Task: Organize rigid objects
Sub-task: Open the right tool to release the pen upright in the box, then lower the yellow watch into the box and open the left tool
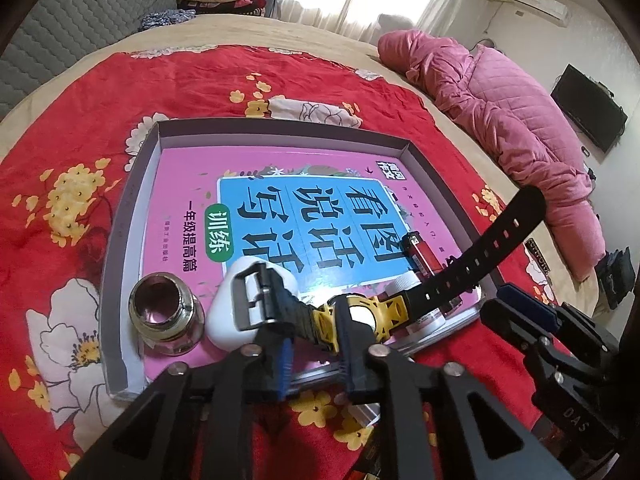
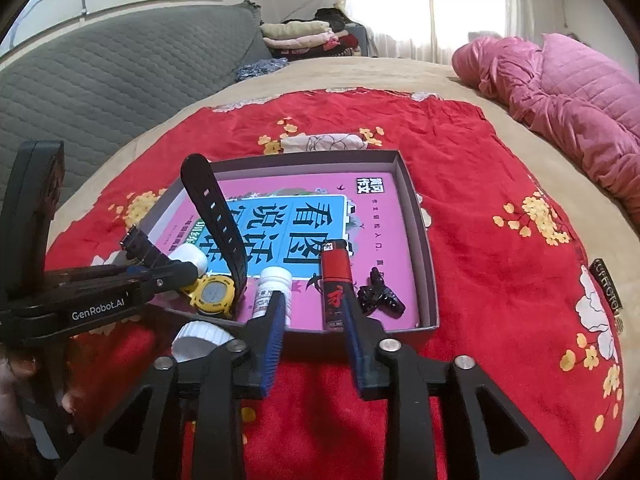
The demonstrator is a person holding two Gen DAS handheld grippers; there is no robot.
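Observation:
A shallow grey box on the red floral cloth holds a pink book with small items on top. A yellow watch with a black strap lies at the box's near edge. My left gripper is open, and the watch's buckle strap runs between its fingers without being pinched. My right gripper is open over the near edge. A red lighter lies along its right finger, and a white pill bottle sits by its left finger. Neither is gripped.
Also in the box are a chrome metal fitting, a white rounded case and a black clip. A white cap lies outside the near edge. A pink quilted coat lies at the right, folded clothes behind.

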